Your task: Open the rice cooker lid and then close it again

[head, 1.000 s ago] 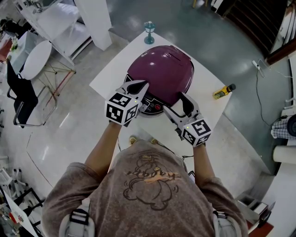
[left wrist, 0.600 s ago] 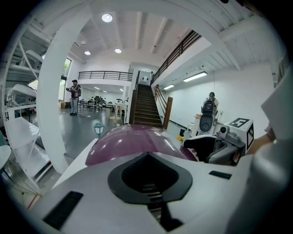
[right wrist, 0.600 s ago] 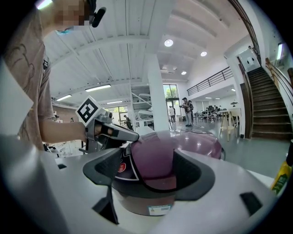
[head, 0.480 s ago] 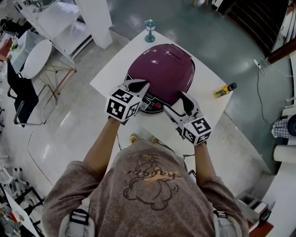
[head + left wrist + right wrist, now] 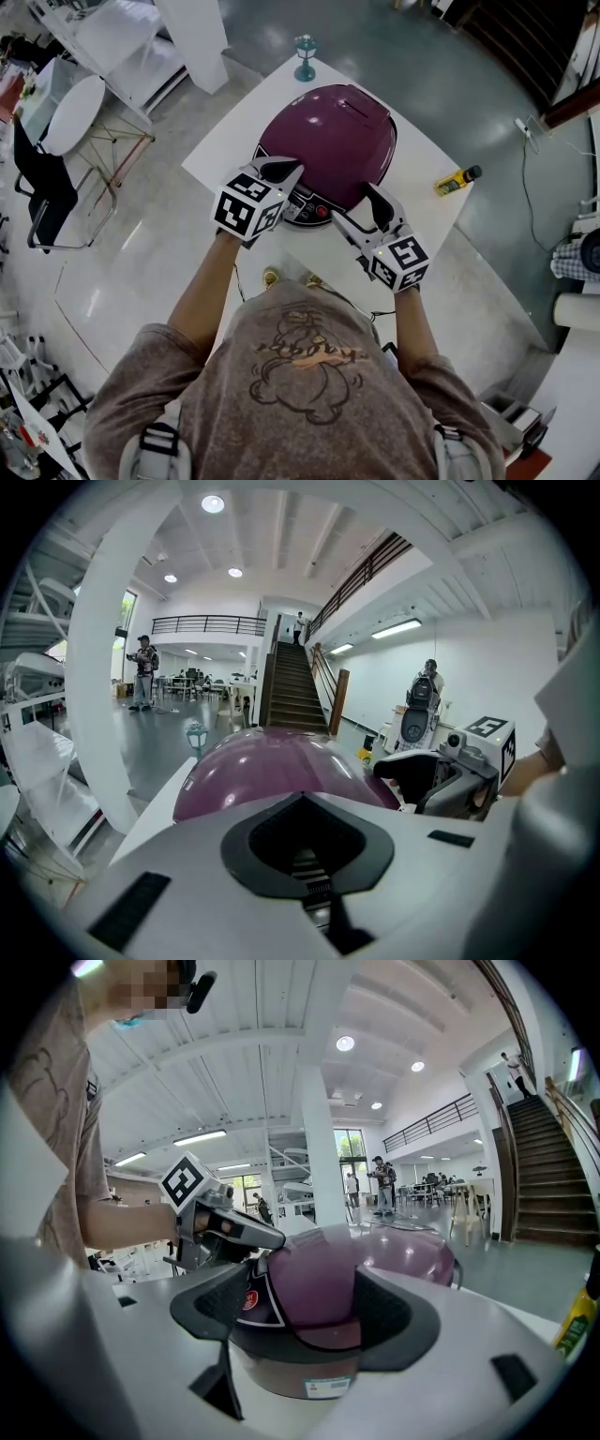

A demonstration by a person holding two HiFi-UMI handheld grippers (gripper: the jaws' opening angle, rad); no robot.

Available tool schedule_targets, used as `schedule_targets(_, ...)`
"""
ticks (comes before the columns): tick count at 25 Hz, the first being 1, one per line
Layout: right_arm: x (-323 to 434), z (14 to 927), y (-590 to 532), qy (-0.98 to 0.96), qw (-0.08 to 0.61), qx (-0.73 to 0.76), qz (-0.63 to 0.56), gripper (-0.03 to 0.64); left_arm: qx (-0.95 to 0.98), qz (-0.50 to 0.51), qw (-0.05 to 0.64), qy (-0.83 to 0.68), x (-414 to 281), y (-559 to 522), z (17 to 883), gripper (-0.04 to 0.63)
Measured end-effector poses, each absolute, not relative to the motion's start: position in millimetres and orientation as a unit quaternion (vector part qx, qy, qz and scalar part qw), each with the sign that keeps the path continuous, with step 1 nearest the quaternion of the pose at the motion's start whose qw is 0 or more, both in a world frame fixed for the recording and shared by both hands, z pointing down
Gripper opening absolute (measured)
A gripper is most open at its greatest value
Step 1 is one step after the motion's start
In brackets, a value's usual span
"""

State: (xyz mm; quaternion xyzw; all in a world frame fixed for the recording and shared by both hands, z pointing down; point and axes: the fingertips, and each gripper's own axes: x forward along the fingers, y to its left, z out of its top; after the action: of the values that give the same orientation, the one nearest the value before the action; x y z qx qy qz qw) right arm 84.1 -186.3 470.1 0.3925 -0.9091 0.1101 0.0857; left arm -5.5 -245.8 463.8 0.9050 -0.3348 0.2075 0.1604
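Observation:
A purple rice cooker stands on the white table with its lid down. Its dome also shows in the left gripper view and the right gripper view. My left gripper is shut with nothing in it, its tip at the cooker's front left edge, just above the control panel. My right gripper is open at the cooker's front right. In its own view the jaws frame the cooker's front without pressing on it.
A teal goblet stands at the table's far corner. A yellow bottle lies on the table to the cooker's right. Beside the table on the left are a white pillar, a round table and a chair.
The left gripper has tipped slightly, its marker cube a little higher in the head view. The right gripper and the cooker's lid are as before.

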Motion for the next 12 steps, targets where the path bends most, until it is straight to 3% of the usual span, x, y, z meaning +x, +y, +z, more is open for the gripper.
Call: schedule_targets(12, 87.4, 470.1, -189.2, -0.903, 0.075, 0.399, 0.138, 0.324, 0.902, 0.226, 0.161, -0.332, -4.4, -246.1, 467.3, 0.02)
